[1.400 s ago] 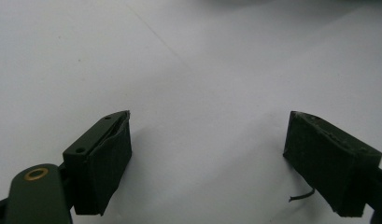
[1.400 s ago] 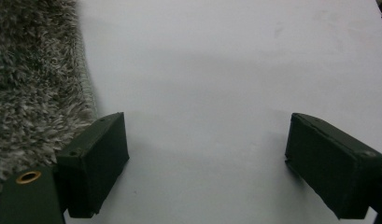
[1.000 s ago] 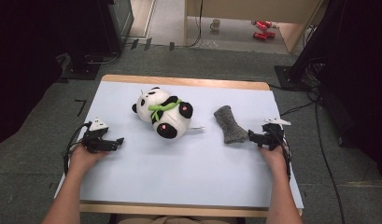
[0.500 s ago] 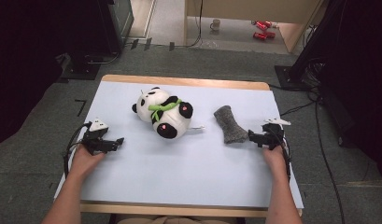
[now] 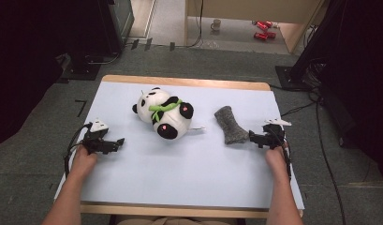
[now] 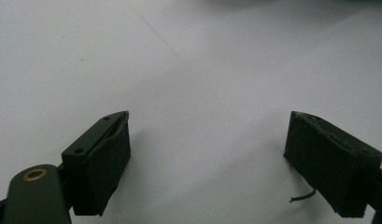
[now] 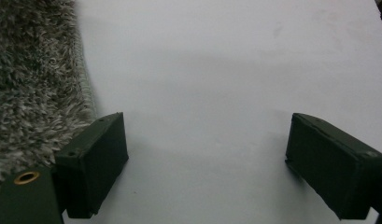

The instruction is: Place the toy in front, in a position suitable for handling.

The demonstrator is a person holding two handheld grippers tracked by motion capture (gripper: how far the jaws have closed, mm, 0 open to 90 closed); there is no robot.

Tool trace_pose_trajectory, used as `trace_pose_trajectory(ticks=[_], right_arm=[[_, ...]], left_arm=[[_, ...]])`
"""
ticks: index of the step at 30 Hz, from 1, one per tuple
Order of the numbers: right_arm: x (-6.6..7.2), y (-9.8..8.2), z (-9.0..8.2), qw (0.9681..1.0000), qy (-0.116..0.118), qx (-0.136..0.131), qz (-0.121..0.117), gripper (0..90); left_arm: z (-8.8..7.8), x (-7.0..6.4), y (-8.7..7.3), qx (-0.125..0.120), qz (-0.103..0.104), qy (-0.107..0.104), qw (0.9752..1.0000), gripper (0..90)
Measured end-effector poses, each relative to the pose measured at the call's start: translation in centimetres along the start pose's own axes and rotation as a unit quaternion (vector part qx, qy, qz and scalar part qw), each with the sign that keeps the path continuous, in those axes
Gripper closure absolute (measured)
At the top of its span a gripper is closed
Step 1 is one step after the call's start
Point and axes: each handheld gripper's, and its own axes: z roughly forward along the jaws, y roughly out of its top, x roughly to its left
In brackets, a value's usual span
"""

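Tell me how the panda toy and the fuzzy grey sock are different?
The panda toy is black and white with a green scarf; the grey sock is one plain colour. The panda is round and bigger; the sock is flat and thin. The sock lies beside the right gripper; the panda lies mid-table. Both are soft and untouched.

One plush panda [image 5: 164,115], one grey fuzzy sock [image 5: 231,125], two hand-held grippers, left gripper [image 5: 118,142], right gripper [image 5: 251,138], one white-topped table [image 5: 189,183]
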Motion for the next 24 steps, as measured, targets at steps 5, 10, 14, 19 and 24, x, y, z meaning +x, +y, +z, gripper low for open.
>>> trace_pose_trajectory(ticks=[5, 10, 14, 19, 24], right_arm=[[0.0, 0.0, 0.0, 1.0000, 0.000, 0.000, 0.000, 12.1], [0.0, 0.0, 0.0, 1.0000, 0.000, 0.000, 0.000, 12.1], [0.0, 0.0, 0.0, 1.0000, 0.000, 0.000, 0.000, 12.1], [0.0, 0.0, 0.0, 1.0000, 0.000, 0.000, 0.000, 12.1], [0.0, 0.0, 0.0, 1.0000, 0.000, 0.000, 0.000, 12.1]], left_arm=[[-0.1, 0.0, 0.1, 0.007, -0.006, -0.003, 1.0000, 13.4], [-0.2, -0.6, 0.9, 0.029, 0.018, -0.036, 0.9988, 14.4], [-0.7, -0.9, 2.0, 0.016, 0.012, -0.048, 0.9986, 14.8], [-1.2, -1.3, 3.1, 0.011, 0.014, -0.061, 0.9979, 15.7], [-1.9, -1.3, 4.2, -0.010, -0.017, -0.081, 0.9965, 16.0]])
